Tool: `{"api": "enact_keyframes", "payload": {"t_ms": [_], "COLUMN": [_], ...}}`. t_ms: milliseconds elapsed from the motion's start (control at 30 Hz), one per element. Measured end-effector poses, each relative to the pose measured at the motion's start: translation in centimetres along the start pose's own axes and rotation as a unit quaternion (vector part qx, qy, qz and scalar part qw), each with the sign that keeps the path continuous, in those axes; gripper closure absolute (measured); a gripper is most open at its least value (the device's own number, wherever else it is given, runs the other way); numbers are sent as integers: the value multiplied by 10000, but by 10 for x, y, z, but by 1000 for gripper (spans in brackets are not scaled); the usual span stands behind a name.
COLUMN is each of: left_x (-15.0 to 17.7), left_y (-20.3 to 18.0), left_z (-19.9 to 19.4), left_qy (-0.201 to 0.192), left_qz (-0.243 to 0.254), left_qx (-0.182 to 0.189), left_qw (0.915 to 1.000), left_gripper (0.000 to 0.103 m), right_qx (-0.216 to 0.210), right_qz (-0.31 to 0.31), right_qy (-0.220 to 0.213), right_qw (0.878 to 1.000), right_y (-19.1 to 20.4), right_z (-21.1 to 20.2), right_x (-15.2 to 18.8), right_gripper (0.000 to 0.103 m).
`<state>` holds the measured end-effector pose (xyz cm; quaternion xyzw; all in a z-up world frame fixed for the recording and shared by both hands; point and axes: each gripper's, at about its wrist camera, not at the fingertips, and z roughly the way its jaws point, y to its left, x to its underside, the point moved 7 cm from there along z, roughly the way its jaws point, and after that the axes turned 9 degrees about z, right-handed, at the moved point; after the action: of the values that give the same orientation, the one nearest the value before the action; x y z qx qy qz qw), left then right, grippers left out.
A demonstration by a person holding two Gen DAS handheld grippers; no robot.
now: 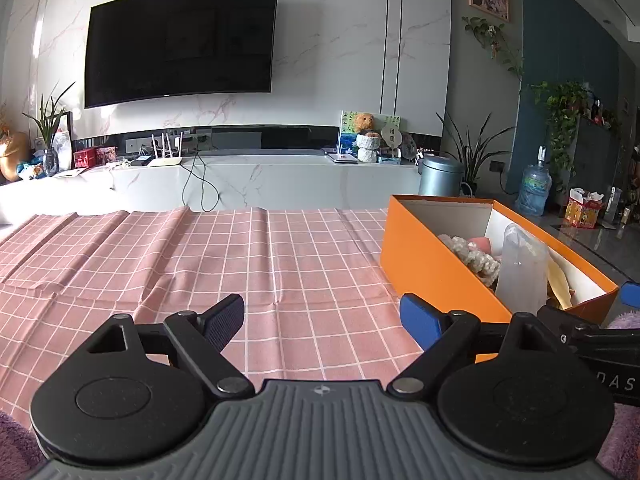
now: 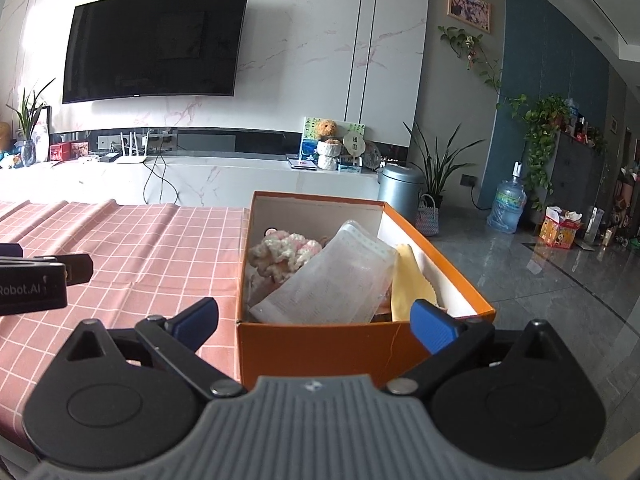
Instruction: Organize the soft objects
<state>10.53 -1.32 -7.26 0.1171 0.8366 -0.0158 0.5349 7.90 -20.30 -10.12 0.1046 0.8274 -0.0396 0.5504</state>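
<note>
**A:** So, big to small: the pink checked tablecloth (image 1: 248,264) is bare in the middle, and the orange box (image 2: 320,344) sits at its right end with the soft stuff already inside. Both tongs are spread wide with nothing in them: the left gripper (image 1: 322,320) hangs over bare cloth, the right gripper (image 2: 316,318) sits just in front of the box's near wall.

**B:** What's in there?

**A:** A clear plastic pouch (image 2: 332,280) leaning on top, a knitted cream-and-pink piece (image 2: 280,254) behind it, and a yellow cloth (image 2: 408,288) along the right side.

**B:** Handling guess?

**A:** All light and floppy, I'd say. The pouch looks slick, so I'd pinch its sealed top edge. The knit squashes easily, so grab a thick fold. The cloth will just drape, so any bunched bit works.
</note>
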Motion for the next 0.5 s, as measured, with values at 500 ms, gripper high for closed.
{"api": "enact_keyframes", "payload": {"t_ms": [500], "left_x": [-2], "left_y": [-2], "left_z": [2], "left_qy": [40], "left_qz": [91], "left_qx": [-90], "left_qw": [9999], "left_gripper": [1], "right_qx": [45], "right_qz": [29], "right_qy": [94], "right_qw": [9999], "right_y": [1], "right_z": [6], "right_x": [1], "right_gripper": [3]}}
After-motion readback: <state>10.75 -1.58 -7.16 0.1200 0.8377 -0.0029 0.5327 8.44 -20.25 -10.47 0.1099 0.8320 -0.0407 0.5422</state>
